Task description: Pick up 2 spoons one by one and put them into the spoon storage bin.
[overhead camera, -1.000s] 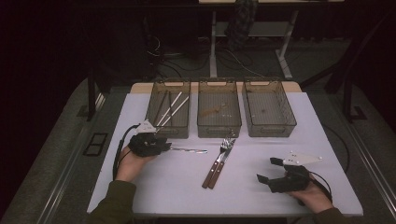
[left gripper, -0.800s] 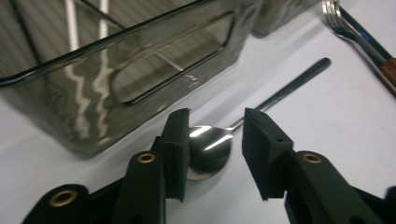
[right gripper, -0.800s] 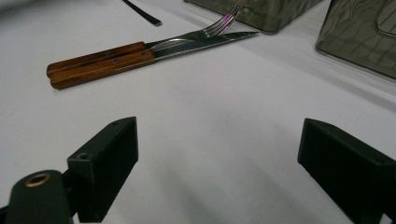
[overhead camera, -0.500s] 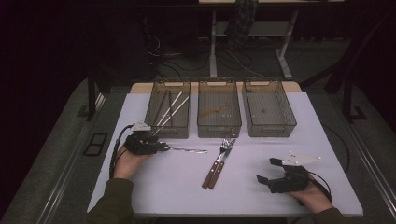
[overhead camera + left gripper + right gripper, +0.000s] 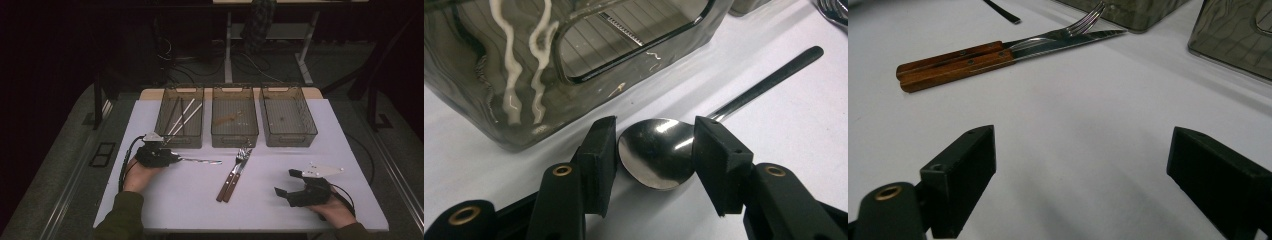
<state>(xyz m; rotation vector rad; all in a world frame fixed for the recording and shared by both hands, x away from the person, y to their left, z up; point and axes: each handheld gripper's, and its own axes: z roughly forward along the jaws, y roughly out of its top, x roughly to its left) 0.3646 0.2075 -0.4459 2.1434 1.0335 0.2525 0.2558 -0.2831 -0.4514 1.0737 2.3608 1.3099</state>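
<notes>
- High view: three bins in a row at the worktop's [image 5: 150, 200] far edge; left bin [image 5: 179, 122] holds long utensils.
- One spoon [image 5: 656, 152] lies just before the left bin, bowl between the left gripper's [image 5: 655, 150] fingers, which have just opened; a slight gap shows.
- One fork [image 5: 239, 162] and one knife [image 5: 231, 182] lie mid-worktop.
- Right gripper [image 5: 1080, 175] fingers wide, bare worktop around.

No readable text — no label, brand, number or sign anywhere.

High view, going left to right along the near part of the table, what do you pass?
Left gripper → spoon → fork and knife with wooden handles → right gripper.
</notes>
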